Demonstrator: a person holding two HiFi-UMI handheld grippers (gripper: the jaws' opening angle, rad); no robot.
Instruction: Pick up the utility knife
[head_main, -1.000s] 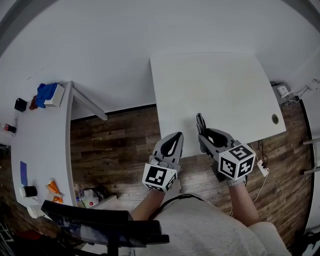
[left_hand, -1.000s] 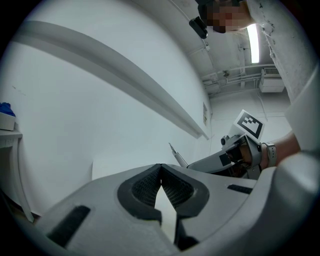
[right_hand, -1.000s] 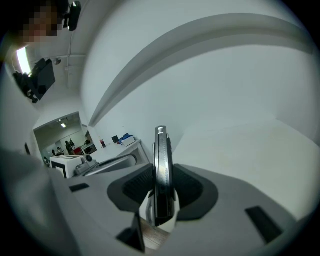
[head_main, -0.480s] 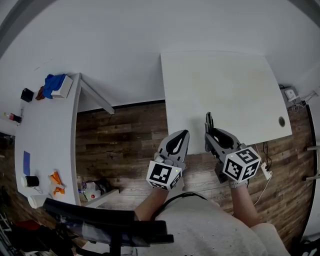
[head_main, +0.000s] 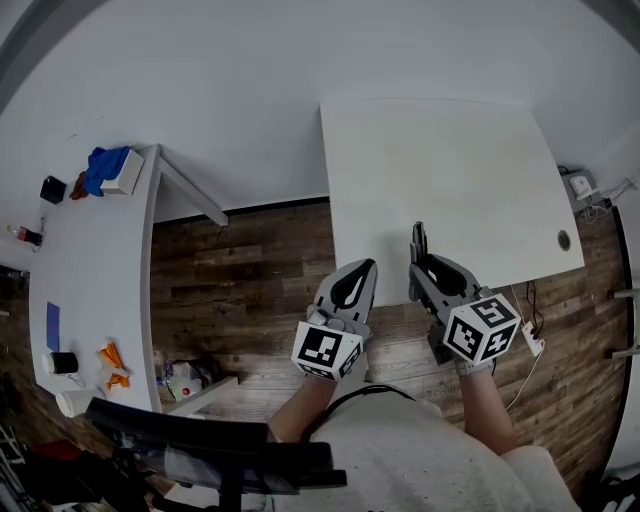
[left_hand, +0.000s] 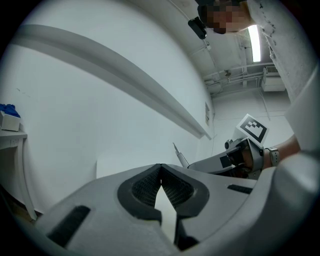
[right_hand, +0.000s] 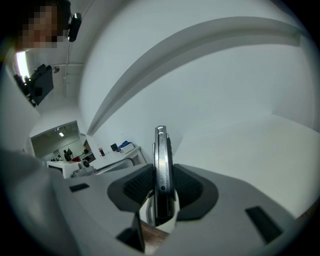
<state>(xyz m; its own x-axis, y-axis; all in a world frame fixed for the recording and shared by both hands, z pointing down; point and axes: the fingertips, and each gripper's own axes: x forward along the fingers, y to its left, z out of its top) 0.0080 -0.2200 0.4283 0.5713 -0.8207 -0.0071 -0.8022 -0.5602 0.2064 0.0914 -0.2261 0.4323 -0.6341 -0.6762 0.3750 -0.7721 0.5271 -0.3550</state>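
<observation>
- Head view: the right gripper (head_main: 421, 272) holds the knife (head_main: 418, 240) over the near edge of the matte white surface (head_main: 450, 160), and the slim dark handle sticks out past the jaws. The left gripper (head_main: 358, 275) hangs beside it, above the wood-plank floor (head_main: 250, 270).
- Left gripper view: its jaws are pressed together, ribbed pads meeting, with nothing between them.
- Right gripper view: the jaws pinch the knife's flat sides, its metal edge upright. The pick-up looks done. Best to squeeze evenly and avoid tilting, since smooth metal may slip.
</observation>
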